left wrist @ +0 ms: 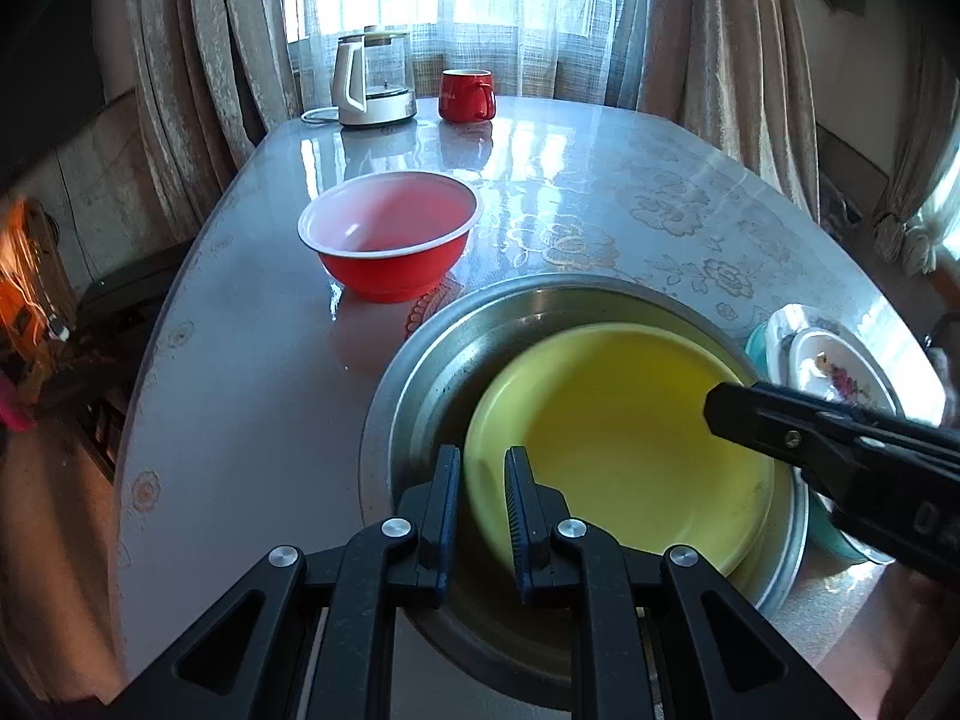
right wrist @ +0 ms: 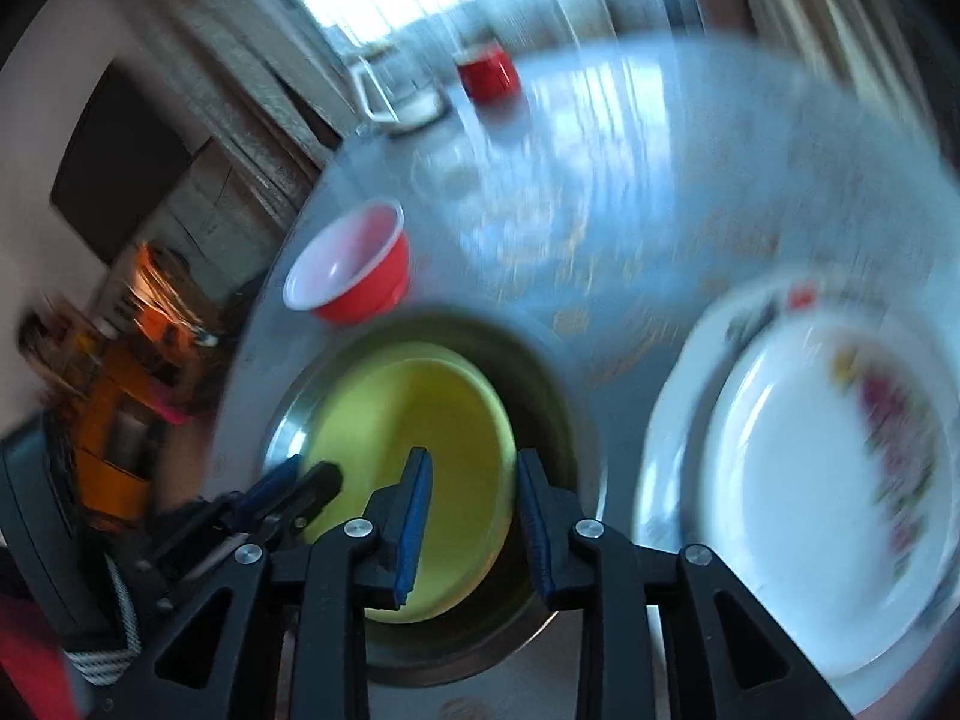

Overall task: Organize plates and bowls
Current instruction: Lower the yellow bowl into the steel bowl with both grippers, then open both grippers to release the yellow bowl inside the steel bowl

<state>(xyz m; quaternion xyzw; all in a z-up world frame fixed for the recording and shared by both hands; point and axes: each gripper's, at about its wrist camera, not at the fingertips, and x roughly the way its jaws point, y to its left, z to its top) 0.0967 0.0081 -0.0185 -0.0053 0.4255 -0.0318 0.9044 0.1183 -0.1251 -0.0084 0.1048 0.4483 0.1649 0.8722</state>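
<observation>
A yellow plate (left wrist: pixel 618 444) (right wrist: pixel 408 420) lies tilted inside a metal basin (left wrist: pixel 420 372) (right wrist: pixel 552 372) at the near side of the table. My left gripper (left wrist: pixel 483 474) (right wrist: pixel 312 474) is shut on the plate's left rim. My right gripper (right wrist: pixel 474 480) (left wrist: pixel 717 405) straddles the right rim with its jaws apart; its pads do not press the plate. A red bowl (left wrist: pixel 390 234) (right wrist: pixel 354 270) with a white inside stands upright beyond the basin. White floral plates (right wrist: pixel 798 480) (left wrist: pixel 840 372) are stacked to the right of the basin.
A glass kettle (left wrist: pixel 375 81) and a red mug (left wrist: pixel 465 96) stand at the far edge by the curtained window. Something teal (left wrist: pixel 759 342) lies under the floral plates. The table's left edge (left wrist: pixel 180 312) drops to the floor and cluttered furniture.
</observation>
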